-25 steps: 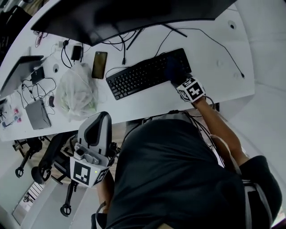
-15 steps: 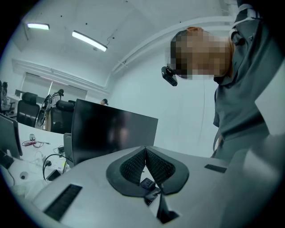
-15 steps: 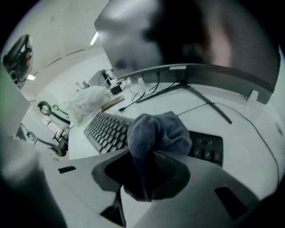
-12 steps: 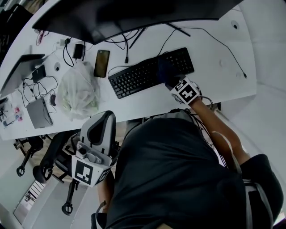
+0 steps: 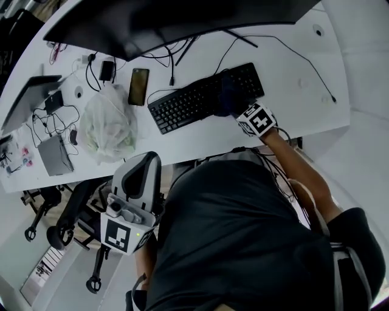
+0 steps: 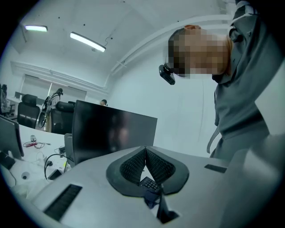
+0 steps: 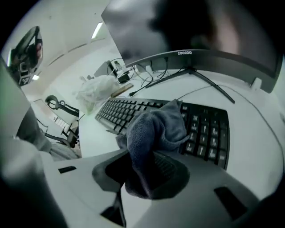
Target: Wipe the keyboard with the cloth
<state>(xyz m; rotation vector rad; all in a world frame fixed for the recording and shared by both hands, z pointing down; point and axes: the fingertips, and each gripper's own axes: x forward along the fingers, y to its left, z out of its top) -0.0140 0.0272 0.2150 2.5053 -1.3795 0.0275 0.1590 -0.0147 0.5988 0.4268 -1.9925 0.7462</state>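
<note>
A black keyboard (image 5: 194,100) lies slanted on the white desk (image 5: 292,115) below the monitor. My right gripper (image 5: 238,109) is shut on a dark blue cloth (image 5: 229,94), which rests on the keyboard's right half. In the right gripper view the bunched cloth (image 7: 153,133) fills the jaws, with the keyboard (image 7: 202,131) right under it. My left gripper (image 5: 138,176) hangs off the desk's near edge at my left side, pointing up; in the left gripper view its pads (image 6: 133,165) are closed together on nothing.
A curved monitor (image 5: 170,18) overhangs the desk's far side. Left of the keyboard are a phone (image 5: 138,86), a white plastic bag (image 5: 108,124), cables and small devices. An office chair base (image 5: 67,228) stands on the floor at my left.
The right gripper has slid the cloth along the keyboard, leftward half a second ago and now slightly back to the right. The left gripper stays put.
</note>
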